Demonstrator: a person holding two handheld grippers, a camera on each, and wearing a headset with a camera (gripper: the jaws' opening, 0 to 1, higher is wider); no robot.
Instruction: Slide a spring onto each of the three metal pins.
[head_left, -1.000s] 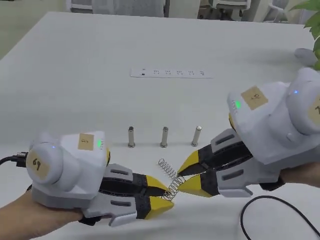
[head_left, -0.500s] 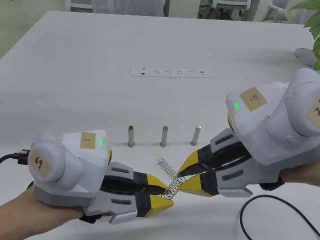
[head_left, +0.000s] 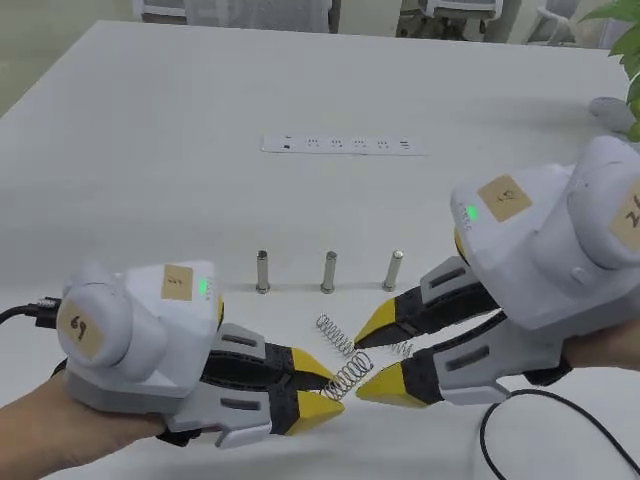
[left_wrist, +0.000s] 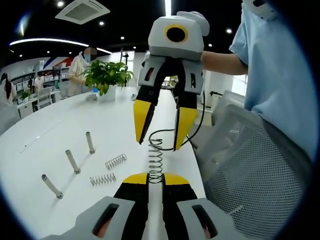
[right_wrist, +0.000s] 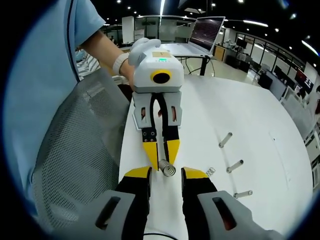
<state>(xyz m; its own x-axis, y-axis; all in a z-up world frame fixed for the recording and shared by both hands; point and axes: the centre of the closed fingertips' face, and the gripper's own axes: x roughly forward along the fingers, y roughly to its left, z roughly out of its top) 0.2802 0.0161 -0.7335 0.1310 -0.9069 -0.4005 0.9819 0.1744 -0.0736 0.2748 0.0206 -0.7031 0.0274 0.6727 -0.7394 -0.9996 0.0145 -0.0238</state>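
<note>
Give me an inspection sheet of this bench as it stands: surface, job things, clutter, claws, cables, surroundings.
Surface: white table, looks clean.
Job's things: three metal pins upright in a row, all bare; two loose springs lying near them; a third spring held.
Clutter: power strip beyond the pins.
Claws: left claw shut on the third spring; right claw open, that spring's free end between its jaws.
Cables: black cable by the right claw; second black cable at the left claw.
Surroundings: plant, mesh chair, laptop.
</note>
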